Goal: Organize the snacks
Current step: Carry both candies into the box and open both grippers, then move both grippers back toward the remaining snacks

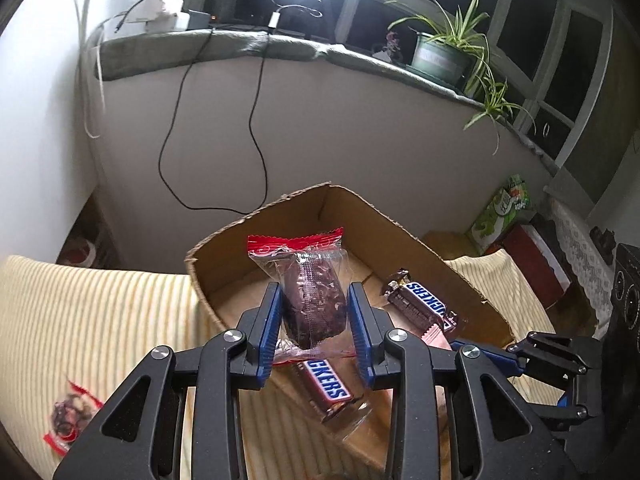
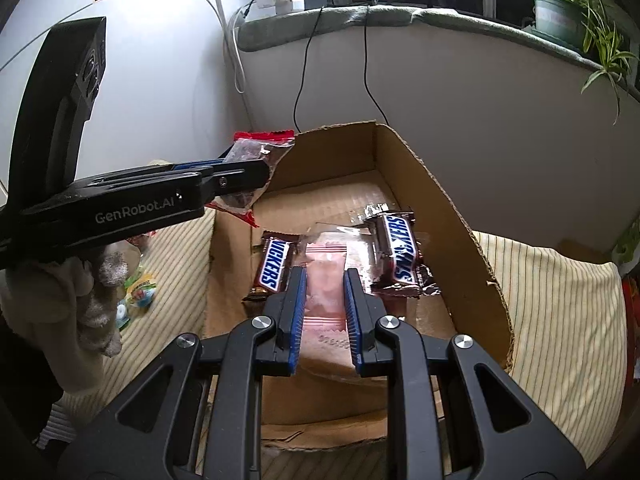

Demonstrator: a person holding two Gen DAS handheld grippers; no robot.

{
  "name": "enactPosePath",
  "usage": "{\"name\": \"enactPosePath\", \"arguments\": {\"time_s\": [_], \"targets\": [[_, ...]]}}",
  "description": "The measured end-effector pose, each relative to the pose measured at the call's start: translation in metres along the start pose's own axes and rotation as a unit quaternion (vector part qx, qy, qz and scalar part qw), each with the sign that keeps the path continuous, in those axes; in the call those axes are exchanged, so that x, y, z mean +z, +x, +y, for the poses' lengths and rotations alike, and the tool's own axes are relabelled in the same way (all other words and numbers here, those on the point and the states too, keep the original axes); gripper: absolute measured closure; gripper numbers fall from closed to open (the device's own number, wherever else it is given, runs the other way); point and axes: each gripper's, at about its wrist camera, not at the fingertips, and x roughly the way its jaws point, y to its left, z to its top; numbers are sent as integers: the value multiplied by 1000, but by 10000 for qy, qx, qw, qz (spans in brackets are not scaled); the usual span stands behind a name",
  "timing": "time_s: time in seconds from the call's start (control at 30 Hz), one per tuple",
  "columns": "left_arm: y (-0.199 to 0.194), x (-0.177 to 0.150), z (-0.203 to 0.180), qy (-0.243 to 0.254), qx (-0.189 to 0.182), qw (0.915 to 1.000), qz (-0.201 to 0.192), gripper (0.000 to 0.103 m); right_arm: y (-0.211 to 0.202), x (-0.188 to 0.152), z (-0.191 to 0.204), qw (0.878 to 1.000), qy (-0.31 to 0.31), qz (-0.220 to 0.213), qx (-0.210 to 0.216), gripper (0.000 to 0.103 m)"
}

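In the left wrist view, a blurred snack packet [image 1: 70, 416] with red trim lies on the striped yellow cloth [image 1: 100, 320] at the lower left of the frame. At centre, the left gripper [image 1: 314, 328] pinches a clear-wrapped dark brown cake [image 1: 310, 292] with a red top seal, its blue pads pressed on both sides, held above the near wall of the cardboard box [image 1: 400, 224]. Below the cake, one Snickers bar [image 1: 326, 384] lies in the box; a second Snickers bar [image 1: 424, 306] lies to the right of centre. At the lower right edge the right gripper [image 1: 486, 354] reaches in, gripping a pink wrapper by one end.

In the right wrist view, a gloved hand [image 2: 80, 304] at the left edge holds the left gripper [image 2: 240, 178], which crosses toward the box's upper left corner with the cake [image 2: 256, 152] clamped. Colourful candies [image 2: 138, 296] lie on the cloth beneath it. At centre, the right gripper [image 2: 325, 300] is pressed together on a pink wrapped snack [image 2: 325, 276], over the box floor between the two Snickers bars [image 2: 276, 264]. A potted plant [image 2: 560, 8] stands on the sill at the upper right.
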Motion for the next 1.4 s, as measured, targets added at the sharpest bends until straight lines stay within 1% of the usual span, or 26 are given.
{"name": "enactPosePath", "arguments": {"time_s": [0.23,0.3,0.33,0.37,0.43,0.63,0.87,1.23,1.4], "targets": [[7,1,-8,79,-18,10000,37,69,0,-2,-2,10000,30,-18,1,82],[7,1,-10,106,-7,9999,37,64,0,-2,-2,10000,32,-18,-2,79],[7,1,-10,113,4,9999,29,60,0,-2,-2,10000,33,-17,-14,71],[6,2,-10,113,8,9999,21,58,0,-2,-2,10000,31,-30,-27,63],[5,3,-11,111,4,9999,2,58,-2,-3,-2,10000,20,-75,-60,56],[-5,3,-10,90,-2,9999,-47,58,-8,-3,3,9999,-21,-111,-56,55],[-32,-3,2,10,65,9998,-183,58,-17,-2,15,9999,-67,-152,6,55],[-89,-22,33,-229,263,9984,-445,58,-41,-10,58,9991,-281,-244,204,55],[-115,-37,47,-332,382,9972,-546,58,-47,-24,79,9985,-374,-202,352,55]]}}
